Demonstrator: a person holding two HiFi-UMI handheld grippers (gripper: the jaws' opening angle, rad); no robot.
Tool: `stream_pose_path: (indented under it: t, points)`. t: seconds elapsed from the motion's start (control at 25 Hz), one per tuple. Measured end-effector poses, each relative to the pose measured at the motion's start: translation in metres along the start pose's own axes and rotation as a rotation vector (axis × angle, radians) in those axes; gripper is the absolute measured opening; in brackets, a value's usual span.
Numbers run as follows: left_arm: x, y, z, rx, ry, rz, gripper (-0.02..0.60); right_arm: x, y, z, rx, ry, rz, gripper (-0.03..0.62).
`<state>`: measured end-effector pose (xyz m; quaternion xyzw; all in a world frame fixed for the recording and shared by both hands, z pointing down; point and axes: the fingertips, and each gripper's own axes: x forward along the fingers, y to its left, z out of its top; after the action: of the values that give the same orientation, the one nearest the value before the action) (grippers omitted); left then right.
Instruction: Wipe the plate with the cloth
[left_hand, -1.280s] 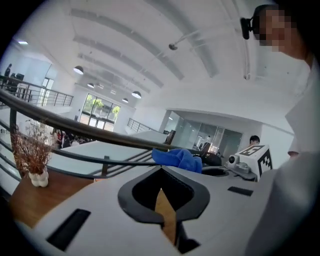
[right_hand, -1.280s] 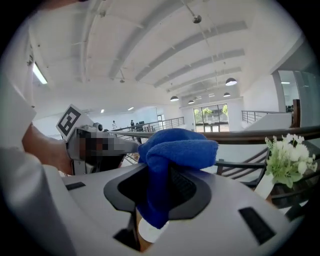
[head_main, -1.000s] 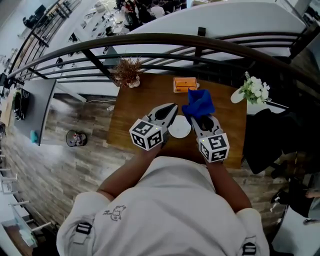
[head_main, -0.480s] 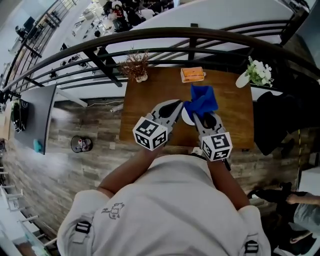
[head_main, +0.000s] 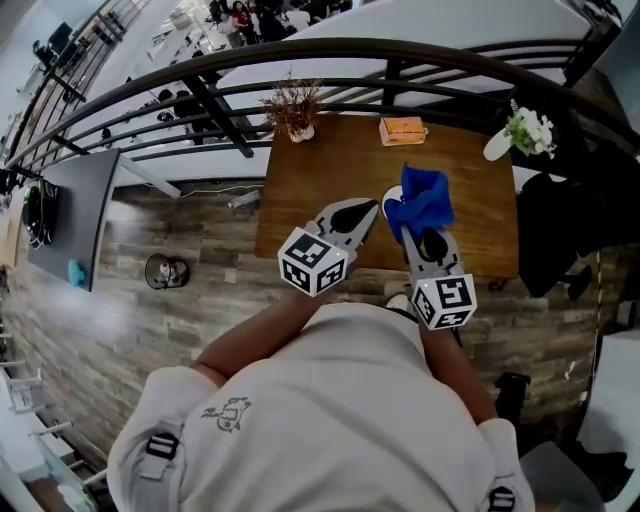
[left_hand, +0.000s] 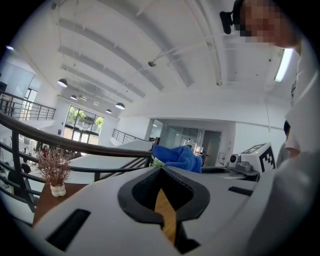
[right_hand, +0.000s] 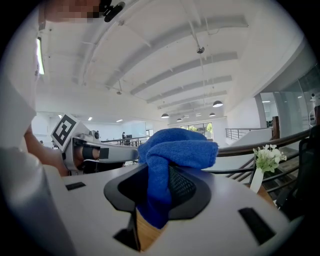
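Above the wooden table (head_main: 300, 180), my right tongs (head_main: 420, 232) clamp the bunched blue cloth (head_main: 420, 198); my left tongs (head_main: 366, 210) are pinched together on nothing, and a sliver of the white plate (head_main: 389, 198) shows between the two tips.

- cloth (head_main: 420, 200): bright blue
- plate (head_main: 389, 198): white
- L gripper (head_main: 366, 210), R gripper (head_main: 415, 222): lt grey shells, blk pads; cubes w/ blk-&-white square markers
- table (head_main: 310, 190): mid-brown wood grain
- box (head_main: 402, 130): orange
- flowers (head_main: 530, 125): white, green leaves
- floor (head_main: 150, 330): grey-brown planks
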<state>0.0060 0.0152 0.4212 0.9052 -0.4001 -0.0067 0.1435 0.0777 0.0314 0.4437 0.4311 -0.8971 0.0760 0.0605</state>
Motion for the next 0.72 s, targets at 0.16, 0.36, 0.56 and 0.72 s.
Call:
stream_pose_path:
  t: [0.16, 0.36, 0.56, 0.72]
  points:
    - [-0.007, -0.004, 0.0, -0.005, -0.01, 0.002, 0.006, -0.006, 0.008, 0.001, 0.003, -0.002, 0.001, 0.117]
    - [-0.012, -0.006, 0.003, -0.007, -0.023, 0.014, 0.006, -0.008, 0.016, 0.002, 0.004, -0.003, 0.004, 0.117]
    - [-0.015, -0.006, 0.003, -0.008, -0.02, 0.015, 0.006, -0.007, 0.021, 0.0, 0.002, 0.0, 0.004, 0.117]
    - [-0.014, -0.008, -0.001, -0.005, -0.012, 0.009, 0.006, -0.006, 0.021, 0.0, 0.001, -0.001, 0.003, 0.117]
